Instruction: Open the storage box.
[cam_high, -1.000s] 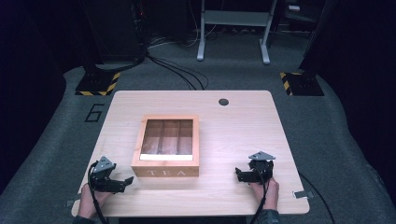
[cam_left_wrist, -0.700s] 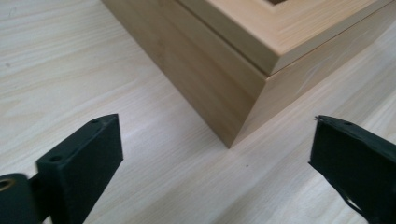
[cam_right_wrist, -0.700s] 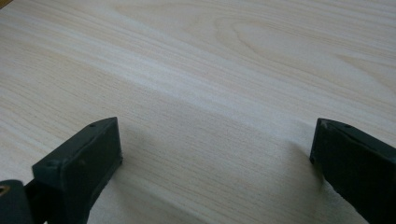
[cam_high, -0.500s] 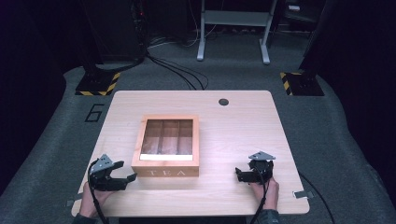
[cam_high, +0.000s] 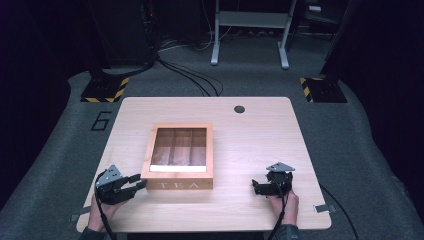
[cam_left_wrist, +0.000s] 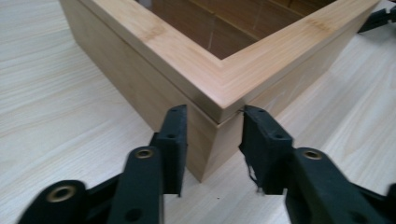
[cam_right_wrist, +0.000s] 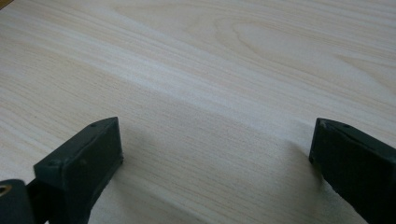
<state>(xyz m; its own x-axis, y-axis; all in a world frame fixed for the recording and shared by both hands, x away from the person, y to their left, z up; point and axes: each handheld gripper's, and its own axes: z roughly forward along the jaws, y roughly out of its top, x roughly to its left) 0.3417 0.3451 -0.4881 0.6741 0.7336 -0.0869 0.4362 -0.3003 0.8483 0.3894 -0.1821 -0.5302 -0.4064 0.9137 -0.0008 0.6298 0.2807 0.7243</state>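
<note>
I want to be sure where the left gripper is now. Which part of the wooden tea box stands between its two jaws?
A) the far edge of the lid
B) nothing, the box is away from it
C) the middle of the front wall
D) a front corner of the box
D: in the left gripper view the left gripper has one jaw on each side of a corner of the tea box, just under the lid's edge.
</note>
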